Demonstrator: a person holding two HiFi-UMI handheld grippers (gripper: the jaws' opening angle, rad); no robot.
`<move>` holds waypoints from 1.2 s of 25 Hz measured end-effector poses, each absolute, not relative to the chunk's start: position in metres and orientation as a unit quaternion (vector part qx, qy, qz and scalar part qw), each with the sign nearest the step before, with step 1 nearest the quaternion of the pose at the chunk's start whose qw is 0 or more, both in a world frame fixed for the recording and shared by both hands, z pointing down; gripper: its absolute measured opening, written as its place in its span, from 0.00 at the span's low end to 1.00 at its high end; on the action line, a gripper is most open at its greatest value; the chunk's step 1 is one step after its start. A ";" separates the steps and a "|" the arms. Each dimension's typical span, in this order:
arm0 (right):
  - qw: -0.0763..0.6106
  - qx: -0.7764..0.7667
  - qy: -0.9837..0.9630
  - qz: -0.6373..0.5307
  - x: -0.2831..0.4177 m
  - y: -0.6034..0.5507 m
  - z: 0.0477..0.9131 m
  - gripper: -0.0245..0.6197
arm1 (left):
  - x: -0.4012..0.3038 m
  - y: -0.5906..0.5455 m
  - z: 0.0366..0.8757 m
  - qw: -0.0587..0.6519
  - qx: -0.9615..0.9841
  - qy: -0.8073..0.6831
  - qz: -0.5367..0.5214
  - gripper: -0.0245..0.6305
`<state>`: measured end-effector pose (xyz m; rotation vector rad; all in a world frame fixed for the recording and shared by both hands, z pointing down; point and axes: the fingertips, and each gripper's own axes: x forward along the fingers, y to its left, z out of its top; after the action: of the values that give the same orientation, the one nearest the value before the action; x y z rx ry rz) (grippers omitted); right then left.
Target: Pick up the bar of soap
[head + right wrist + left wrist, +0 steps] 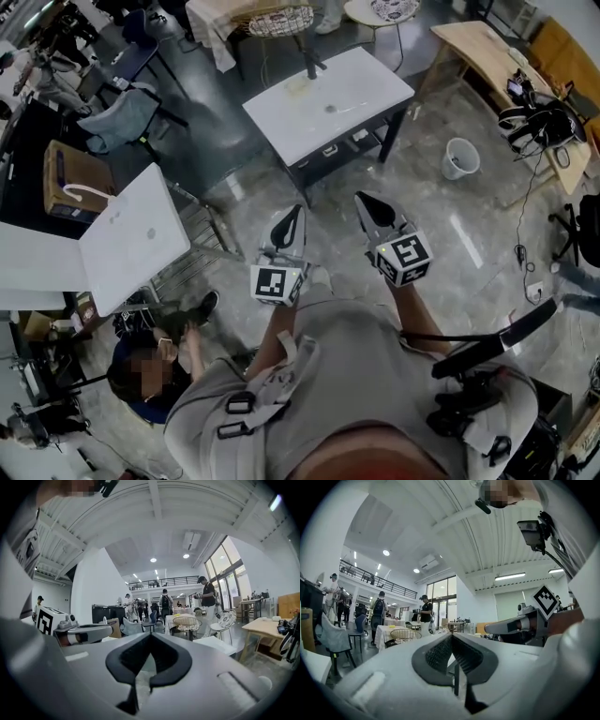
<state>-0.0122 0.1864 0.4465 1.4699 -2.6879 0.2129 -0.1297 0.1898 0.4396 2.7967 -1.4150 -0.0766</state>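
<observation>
Head view: a grey marbled floor (450, 244) takes up most of the frame, and the person stands on it looking down. Ahead of them is a white table (281, 117) on a dark frame, well apart from both grippers. A second white table (131, 234) stands to the left, and a wooden table (487, 56) at the upper right.

By my reading the task has barely begun. Nothing is held, and the approach, the reach and the grip are all left to do.

There are three kinds of container. A brown paper bag (70, 178) with a white handle sits at the far left, and what is in it is hidden. A white bucket (459, 157) stands on the floor to the right of the white table; I cannot tell whether anything is in it. The drawers (333, 150) under the white table are shut.

The left gripper (292, 223) and the right gripper (372, 211) hang side by side over bare floor, pointing towards the white table. In the left gripper view the ribbed pads (438, 653) meet at their tips with nothing between them. In the right gripper view the pads (124, 658) also meet at the tips, so that claw is closed and empty too.

No bar of soap can be made out for certain. The white table carries a small grey speck (330, 109) and a faint yellowish smear (298, 87). Either could be the soap, but both are too small to tell.
</observation>
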 end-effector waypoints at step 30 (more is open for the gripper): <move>0.050 0.512 -0.854 0.078 -0.054 0.090 0.463 0.04 | -0.170 0.096 0.472 0.024 0.915 -0.403 -0.021 0.02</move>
<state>-0.0545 0.0905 0.4630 1.5601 -2.6010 0.2370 -0.1695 0.0956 0.4720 2.8313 -1.2469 -0.0652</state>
